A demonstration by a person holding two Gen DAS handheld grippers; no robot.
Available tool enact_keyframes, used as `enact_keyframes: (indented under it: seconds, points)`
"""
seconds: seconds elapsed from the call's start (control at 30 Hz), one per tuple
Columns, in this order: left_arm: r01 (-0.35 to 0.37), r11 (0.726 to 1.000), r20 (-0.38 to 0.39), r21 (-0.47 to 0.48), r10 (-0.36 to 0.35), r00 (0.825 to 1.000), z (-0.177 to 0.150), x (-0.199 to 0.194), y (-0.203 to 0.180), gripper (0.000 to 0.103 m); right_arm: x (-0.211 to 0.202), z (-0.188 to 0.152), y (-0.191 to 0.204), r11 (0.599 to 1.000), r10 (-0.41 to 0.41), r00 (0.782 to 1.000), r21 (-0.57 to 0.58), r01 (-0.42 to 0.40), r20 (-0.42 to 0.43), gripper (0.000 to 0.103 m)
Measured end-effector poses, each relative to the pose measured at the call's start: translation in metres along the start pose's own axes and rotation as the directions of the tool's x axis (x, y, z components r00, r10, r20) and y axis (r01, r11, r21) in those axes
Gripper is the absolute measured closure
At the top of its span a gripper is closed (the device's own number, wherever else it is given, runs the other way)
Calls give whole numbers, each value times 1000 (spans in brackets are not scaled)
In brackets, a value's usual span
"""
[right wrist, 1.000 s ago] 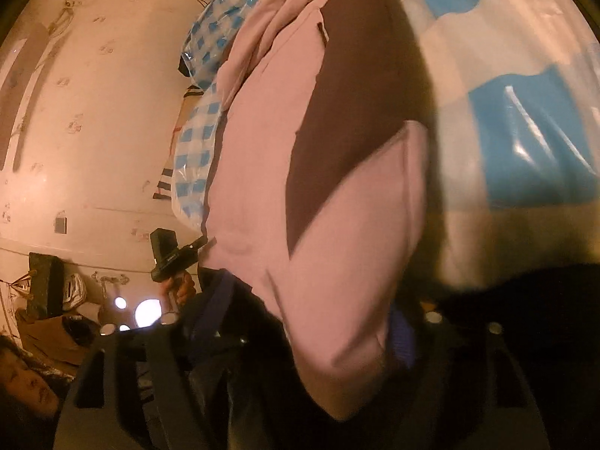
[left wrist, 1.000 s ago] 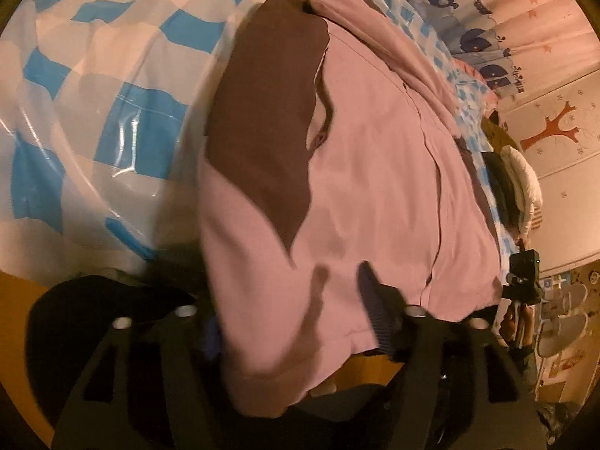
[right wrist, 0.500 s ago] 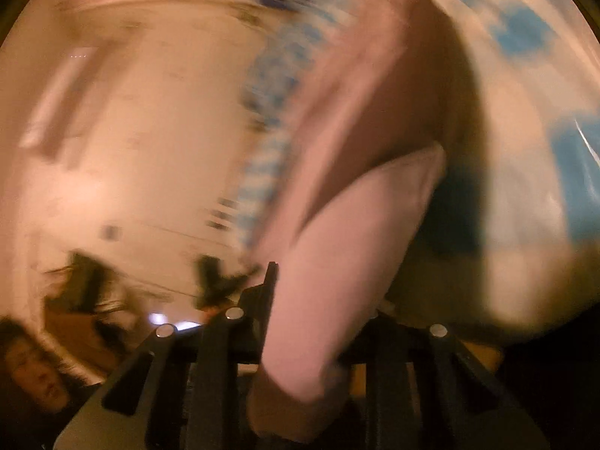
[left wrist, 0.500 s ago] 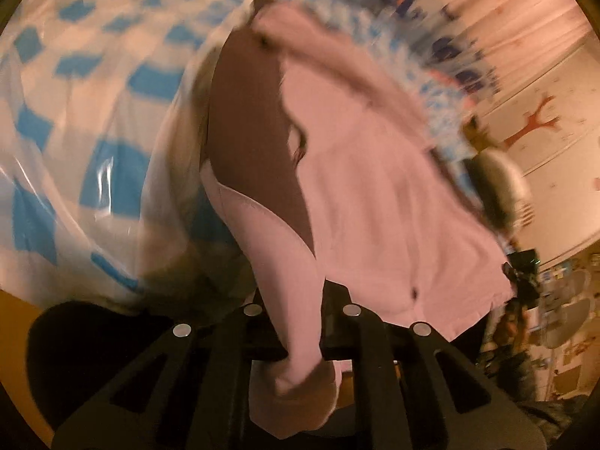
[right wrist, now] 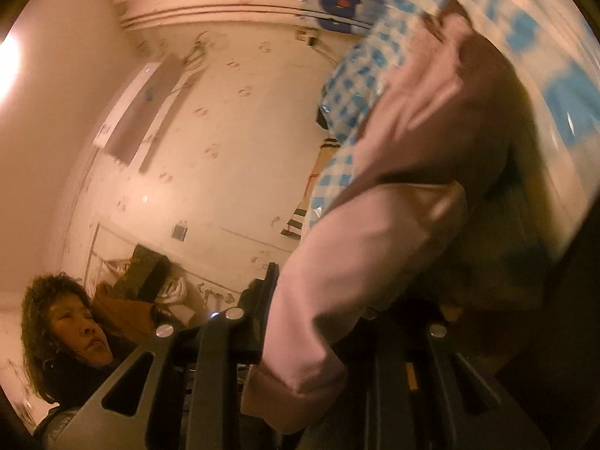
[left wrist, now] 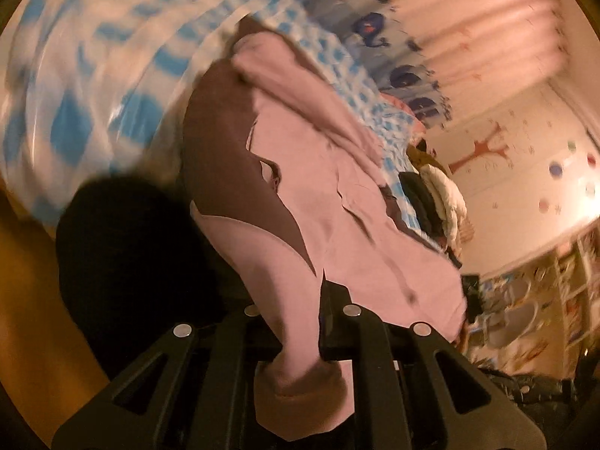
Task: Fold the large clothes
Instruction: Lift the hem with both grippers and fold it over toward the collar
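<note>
Soft matt pink and brown cloth garment (left wrist: 360,202). Glossy, smooth blue-checked plastic sheet (left wrist: 86,86), upper left. Matt black plastic tool (left wrist: 300,341) with shiny metal screws.

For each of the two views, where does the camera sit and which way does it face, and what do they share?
Left wrist: behind the left gripper, looking down along the pink and brown garment on the checked sheet; jaws shut on a sleeve.
Right wrist: behind the right gripper, facing level toward the wall; jaws shut on the other sleeve; the person's head shows.
Shared: garment, sheet.
</note>
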State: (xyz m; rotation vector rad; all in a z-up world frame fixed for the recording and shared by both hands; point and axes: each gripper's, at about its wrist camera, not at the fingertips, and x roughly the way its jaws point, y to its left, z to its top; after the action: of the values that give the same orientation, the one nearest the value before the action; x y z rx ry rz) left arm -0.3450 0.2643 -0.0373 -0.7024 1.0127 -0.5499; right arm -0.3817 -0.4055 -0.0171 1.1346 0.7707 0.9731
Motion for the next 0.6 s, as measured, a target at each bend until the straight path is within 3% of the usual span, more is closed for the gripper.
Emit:
enact_keyframes:
  seconds: [0.13, 0.2, 0.4, 0.6]
  points:
    - [65, 997, 78, 38, -68, 995, 22, -13, -22, 94, 7, 19, 19, 996, 62, 998, -64, -60, 21, 78]
    - [106, 991, 139, 83, -116, 983, 46, -26, -44, 94, 8, 37, 34, 989, 104, 994, -109, -99, 42, 78]
    - [197, 966, 253, 166, -235, 939, 151, -20, -103, 94, 30, 137, 68, 961, 210, 969, -208, -181, 129, 78]
    - [196, 973, 303, 120, -224, 926, 266, 29, -123, 94, 69, 255, 72, 972, 159, 961, -208, -112, 226, 78]
